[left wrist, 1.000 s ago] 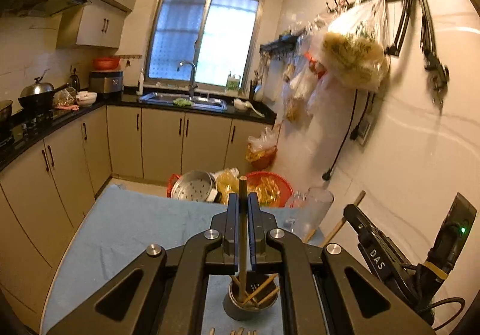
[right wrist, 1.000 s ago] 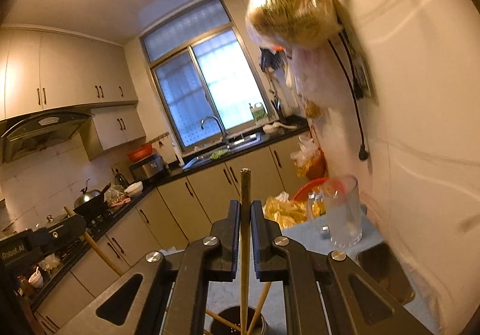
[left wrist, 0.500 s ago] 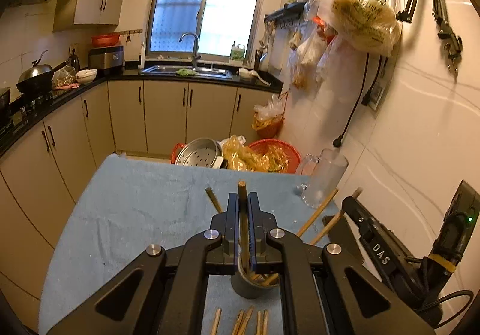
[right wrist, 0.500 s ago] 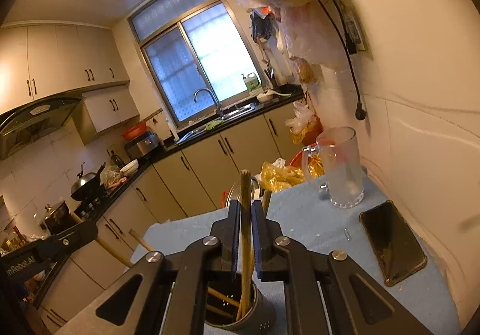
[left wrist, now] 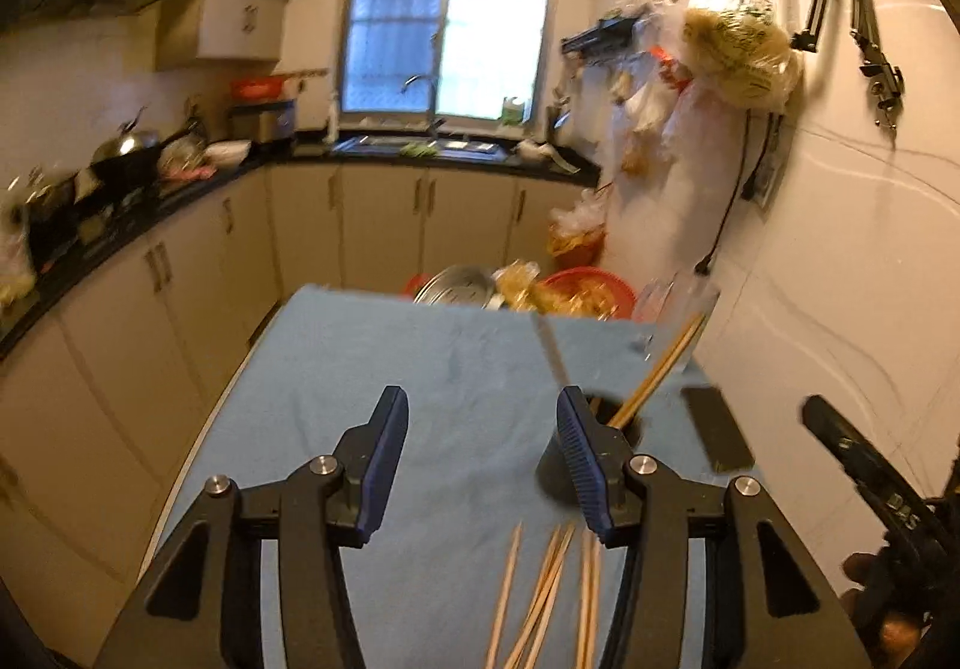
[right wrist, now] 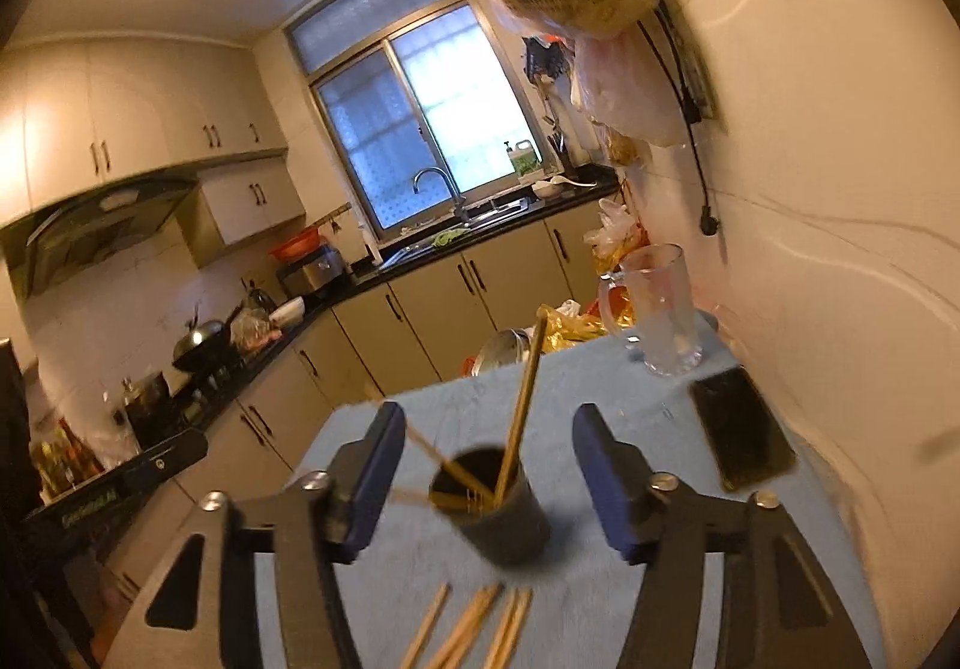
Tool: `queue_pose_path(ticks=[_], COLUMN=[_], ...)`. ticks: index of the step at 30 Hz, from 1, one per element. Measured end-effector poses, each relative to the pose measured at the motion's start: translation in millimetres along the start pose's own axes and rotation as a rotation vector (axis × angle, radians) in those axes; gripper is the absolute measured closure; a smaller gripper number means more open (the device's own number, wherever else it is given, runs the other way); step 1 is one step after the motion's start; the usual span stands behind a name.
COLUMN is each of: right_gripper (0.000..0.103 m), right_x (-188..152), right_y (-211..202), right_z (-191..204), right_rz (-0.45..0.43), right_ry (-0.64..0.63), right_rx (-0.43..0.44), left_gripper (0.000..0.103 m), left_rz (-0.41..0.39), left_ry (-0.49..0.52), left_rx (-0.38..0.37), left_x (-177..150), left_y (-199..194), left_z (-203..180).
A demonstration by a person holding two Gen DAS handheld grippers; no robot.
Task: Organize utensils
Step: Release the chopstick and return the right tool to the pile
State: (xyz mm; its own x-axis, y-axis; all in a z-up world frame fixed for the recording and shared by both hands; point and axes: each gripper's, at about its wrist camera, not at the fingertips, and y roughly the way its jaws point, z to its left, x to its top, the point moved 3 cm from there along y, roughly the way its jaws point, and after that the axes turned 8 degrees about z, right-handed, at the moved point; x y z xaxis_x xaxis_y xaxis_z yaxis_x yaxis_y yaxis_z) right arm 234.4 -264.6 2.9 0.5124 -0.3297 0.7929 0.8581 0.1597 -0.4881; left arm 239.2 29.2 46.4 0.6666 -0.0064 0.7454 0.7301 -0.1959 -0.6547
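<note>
A dark round holder (right wrist: 501,510) stands on the blue cloth with several wooden chopsticks (right wrist: 522,408) leaning in it. In the left wrist view the holder (left wrist: 555,468) is partly hidden behind my right finger, with a chopstick (left wrist: 657,369) sticking out. Several loose chopsticks (left wrist: 549,591) lie on the cloth in front of it; they also show in the right wrist view (right wrist: 474,630). My left gripper (left wrist: 483,465) is open and empty, left of the holder. My right gripper (right wrist: 489,480) is open and empty, its fingers either side of the holder.
A glass mug (right wrist: 660,309) and a black phone (right wrist: 741,435) sit near the wall on the right. The table (left wrist: 372,387) drops off at left and far edge. Bowls and bags (left wrist: 540,291) lie on the floor beyond. Cabinets (left wrist: 150,321) line the left.
Both grippers held a chopstick upright over the holder and have opened. The chopsticks now stand in the holder. Both grippers have pulled back and the left has shifted left.
</note>
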Motion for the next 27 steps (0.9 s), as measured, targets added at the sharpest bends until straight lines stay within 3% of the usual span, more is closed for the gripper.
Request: queue_pose_path(ticks=[4,7,11,21,27], right_gripper=[0.036,0.036,0.036,0.038,0.050], right_x=[-45,-78,-111,-140,-144], right_y=[-27,-37,-41,-56,-40], right_z=[15,20,18,15,12], right_rz=[0.053,0.096,0.180,0.248,0.302], right_ry=[-0.046,-0.083,-0.078,-0.064,-0.044], right_rx=[-0.013,-0.038,-0.074,-0.074,-0.058], left_gripper=[0.049,0.042,0.042,0.041,0.041], left_rz=[0.054,0.094,0.143,0.188,0.217], left_ry=[-0.013,-0.025,-0.024,0.013,0.019], left_rx=[0.069,0.100,0.106,0.071,0.059], left_x=[-48,-83,-114,-139,-137], left_y=[-18,-25,-27,-30,-16], left_z=[23,32,35,21,21])
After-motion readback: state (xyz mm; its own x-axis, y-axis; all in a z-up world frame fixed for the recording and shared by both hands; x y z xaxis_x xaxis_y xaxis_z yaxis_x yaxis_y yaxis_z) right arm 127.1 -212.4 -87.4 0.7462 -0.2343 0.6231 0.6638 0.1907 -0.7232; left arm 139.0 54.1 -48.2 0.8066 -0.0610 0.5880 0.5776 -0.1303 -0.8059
